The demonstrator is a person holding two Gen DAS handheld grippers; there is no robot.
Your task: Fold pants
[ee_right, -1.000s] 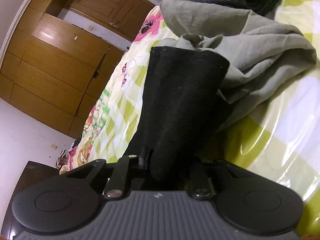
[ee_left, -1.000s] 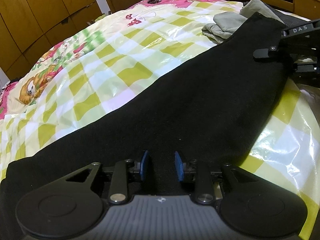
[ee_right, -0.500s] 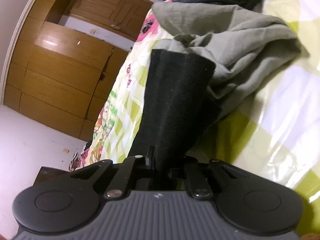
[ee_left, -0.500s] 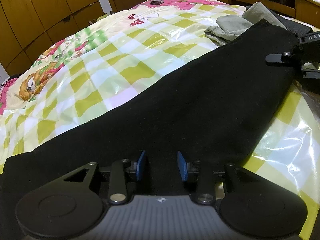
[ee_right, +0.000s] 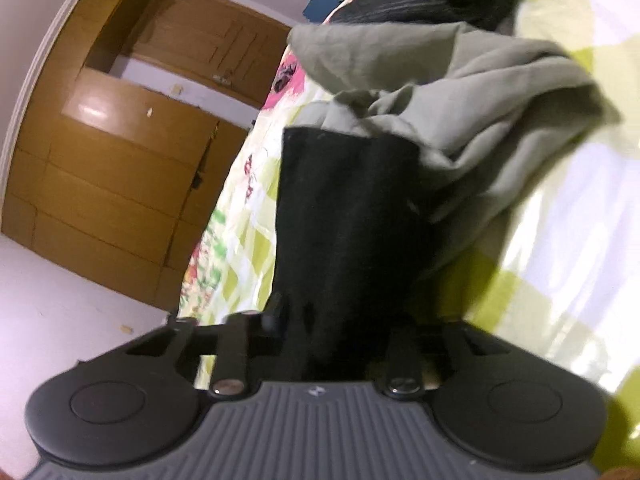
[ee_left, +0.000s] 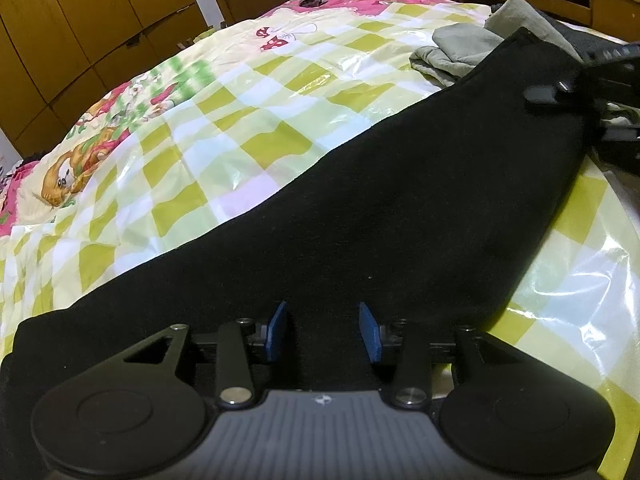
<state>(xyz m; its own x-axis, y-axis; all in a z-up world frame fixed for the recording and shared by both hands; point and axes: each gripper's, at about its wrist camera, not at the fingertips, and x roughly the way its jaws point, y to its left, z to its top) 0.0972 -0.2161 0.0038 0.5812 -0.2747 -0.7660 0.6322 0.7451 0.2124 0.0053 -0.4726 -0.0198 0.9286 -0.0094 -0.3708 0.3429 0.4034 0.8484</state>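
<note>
Hiding right claw (ee_right: 316, 332) pads, black pants (ee_right: 344, 216), blurred

Warm indoor light glares off the glossy bedspread (ee_left: 304, 116) and the wardrobe (ee_right: 104, 112) at ten o'clock, the right wrist view smeared with blur, fisheye bending both views' edges.
</note>
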